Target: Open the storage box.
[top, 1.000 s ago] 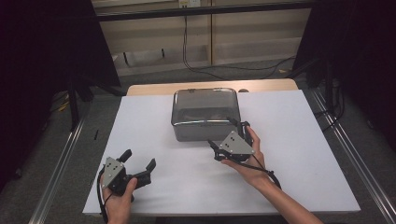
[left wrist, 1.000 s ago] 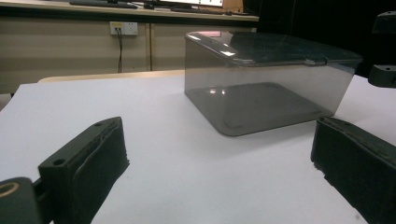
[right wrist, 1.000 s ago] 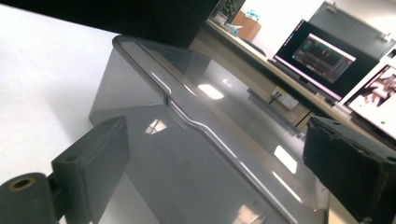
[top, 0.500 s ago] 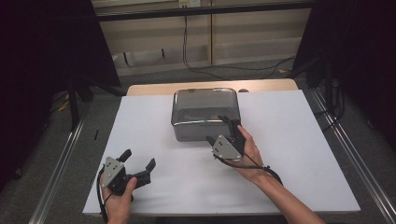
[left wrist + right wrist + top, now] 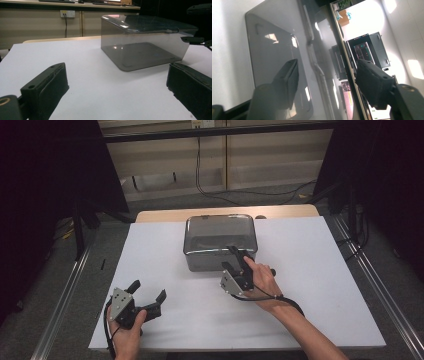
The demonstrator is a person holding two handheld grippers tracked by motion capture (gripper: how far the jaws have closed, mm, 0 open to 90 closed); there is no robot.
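Note:
A clear grey plastic box point(image 5: 220, 232) with a lid stands at the middle back of the white table point(image 5: 320, 270). My right gripper point(image 5: 229, 257) is at the box's front edge, turned on its side, one jaw above the lid and one in front of the wall. Its jaws have just been closing, with the lid's front rim point(image 5: 312, 50) in the gap between them point(image 5: 327, 72); the pads stand apart from it. My left gripper point(image 5: 149, 290) rests open near the front left, pointing at the box point(image 5: 140, 47), nothing between its jaws point(image 5: 116, 75).
A wooden table edge point(image 5: 165, 215) shows behind the white sheet. Metal rails point(image 5: 65, 295) run along both sides of the table. Cables point(image 5: 200, 175) and cabinet fronts lie beyond. My right gripper's jaw tips point(image 5: 197, 40) show beside the box in the left gripper view.
My right gripper has shifted left along the box front and rolled onto its side at the lid's edge, its jaws narrower. The left gripper has stayed put.

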